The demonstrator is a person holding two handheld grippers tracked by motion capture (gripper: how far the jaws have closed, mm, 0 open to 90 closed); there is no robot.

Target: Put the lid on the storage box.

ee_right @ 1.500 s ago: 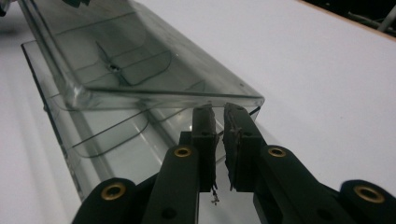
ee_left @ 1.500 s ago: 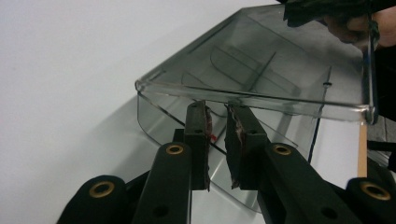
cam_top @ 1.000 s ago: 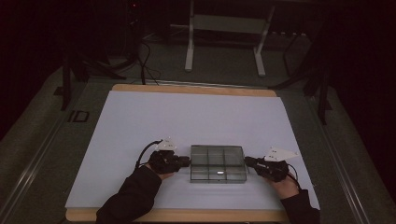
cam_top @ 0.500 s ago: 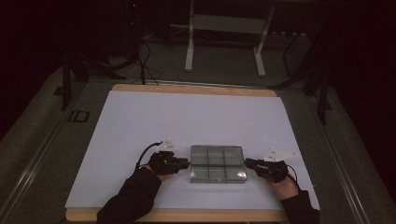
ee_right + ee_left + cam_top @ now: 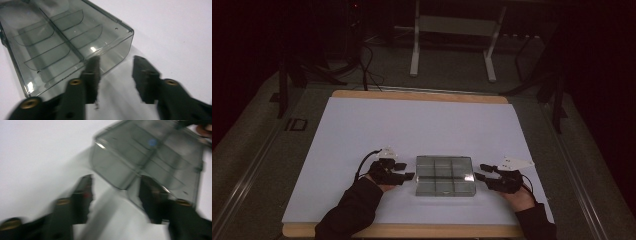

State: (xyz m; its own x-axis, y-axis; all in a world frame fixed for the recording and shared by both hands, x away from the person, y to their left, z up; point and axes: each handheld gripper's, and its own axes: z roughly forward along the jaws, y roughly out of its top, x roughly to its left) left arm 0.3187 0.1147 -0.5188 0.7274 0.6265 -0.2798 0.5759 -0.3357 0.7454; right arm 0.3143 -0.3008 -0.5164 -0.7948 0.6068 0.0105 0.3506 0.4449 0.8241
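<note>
— Dim room, dark floor, white metal stand legs [image 5: 452, 47] at the back. Nearer?

— Wide white sheet [image 5: 422, 130] spread over a wooden-edged table [image 5: 419, 96]. Resting flat on that sheet, toward the near edge and roughly centred: a smoky clear plastic box with inner dividers [image 5: 444, 175].

— Dividers laid out how?

— Crossing partitions, splitting the inside into a grid of small compartments; curved low walls visible in the right gripper view [image 5: 62, 37]. Nothing to make out inside them.

— And beside the box?

— Left black two-jaw gripper [image 5: 404, 176] just off the box's left side, held by a hand in a dark sleeve [image 5: 349, 212]. Jaws spread apart in the left gripper view [image 5: 115, 192], gripping nothing; box corner [image 5: 140, 162] close ahead between and above them — blurred, so touching or not, cannot tell.

— The other side?

— Right black two-jaw gripper [image 5: 483, 177] just off the box's right side, grey three-cornered plate [image 5: 514, 162] on top. Jaws parted in the right gripper view [image 5: 116, 76], holding nothing; one jaw tip in front of the box's near wall, the other over bare sheet. Contact with the wall — cannot tell.

— Farther out?

— Black cable [image 5: 367, 60] trailing across the floor at upper left.
</note>
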